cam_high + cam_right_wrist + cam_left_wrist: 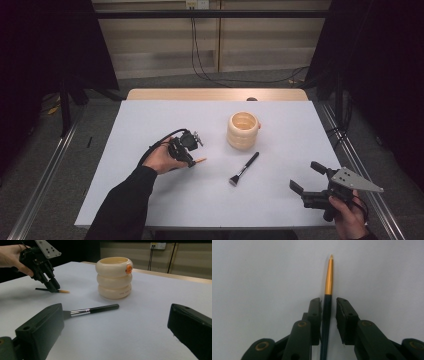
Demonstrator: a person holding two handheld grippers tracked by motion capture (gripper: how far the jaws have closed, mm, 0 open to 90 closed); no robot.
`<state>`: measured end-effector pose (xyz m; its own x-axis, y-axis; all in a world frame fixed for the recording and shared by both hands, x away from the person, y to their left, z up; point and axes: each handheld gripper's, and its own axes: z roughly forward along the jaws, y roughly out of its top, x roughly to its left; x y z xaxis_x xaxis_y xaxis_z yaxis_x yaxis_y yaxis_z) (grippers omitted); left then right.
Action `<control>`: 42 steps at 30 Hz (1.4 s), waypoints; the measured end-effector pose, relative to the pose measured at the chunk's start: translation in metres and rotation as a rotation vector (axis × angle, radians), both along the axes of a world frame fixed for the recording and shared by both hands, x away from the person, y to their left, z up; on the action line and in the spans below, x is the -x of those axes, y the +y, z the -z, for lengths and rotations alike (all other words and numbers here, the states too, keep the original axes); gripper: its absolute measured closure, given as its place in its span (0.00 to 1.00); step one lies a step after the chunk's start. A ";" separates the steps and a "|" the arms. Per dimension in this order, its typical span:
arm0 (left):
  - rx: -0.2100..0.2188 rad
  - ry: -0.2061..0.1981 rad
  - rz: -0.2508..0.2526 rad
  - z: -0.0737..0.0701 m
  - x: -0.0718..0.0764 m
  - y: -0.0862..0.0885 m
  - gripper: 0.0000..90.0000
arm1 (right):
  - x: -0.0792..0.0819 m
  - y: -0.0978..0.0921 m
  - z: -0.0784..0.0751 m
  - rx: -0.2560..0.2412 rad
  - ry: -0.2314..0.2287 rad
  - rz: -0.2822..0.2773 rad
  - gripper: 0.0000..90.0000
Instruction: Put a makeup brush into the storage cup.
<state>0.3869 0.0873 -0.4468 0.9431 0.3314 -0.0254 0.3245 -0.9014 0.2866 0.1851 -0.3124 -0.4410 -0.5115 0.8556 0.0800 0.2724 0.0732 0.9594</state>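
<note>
Gold-tipped pencil (328,277) is straddled, ungripped, by narrowly parted left tongs (329,305) mid-worktop (150,115); right tongs (306,177) are held wide, empty, near the edge.

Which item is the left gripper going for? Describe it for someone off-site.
On the white table, left of the cream ringed holder, the left gripper straddles a thin pencil-like brush. Unlike the black flat-headed brush mid-table, it has a gold-orange pointed end.

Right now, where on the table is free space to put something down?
Free: the far left corner of the table, left of the cream ringed holder, and the near strip between both forearms. Crowded: the middle, with the makeup brush and the left gripper over the slim brush.
</note>
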 end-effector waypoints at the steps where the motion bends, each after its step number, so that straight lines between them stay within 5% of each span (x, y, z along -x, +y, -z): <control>1: 0.000 0.001 0.002 0.000 0.000 0.000 0.85 | 0.000 0.000 0.000 0.001 -0.001 0.002 0.00; 10: -0.017 0.027 0.001 0.002 -0.001 -0.004 0.92 | 0.000 0.001 0.000 0.000 0.009 -0.003 0.00; 16: -0.016 0.097 -0.024 0.002 -0.009 -0.003 0.92 | 0.000 0.001 0.000 0.003 0.008 -0.009 0.00; 22: -0.041 0.064 -0.011 0.001 -0.006 -0.006 0.93 | 0.000 0.001 0.000 0.006 0.007 -0.012 0.00; 26: 0.009 0.098 -0.060 0.002 -0.009 0.000 0.93 | 0.001 0.001 0.000 0.001 0.015 -0.011 0.00; 42: 0.023 0.118 -0.092 0.000 -0.010 0.003 0.93 | 0.000 0.001 0.000 0.005 0.011 -0.006 0.00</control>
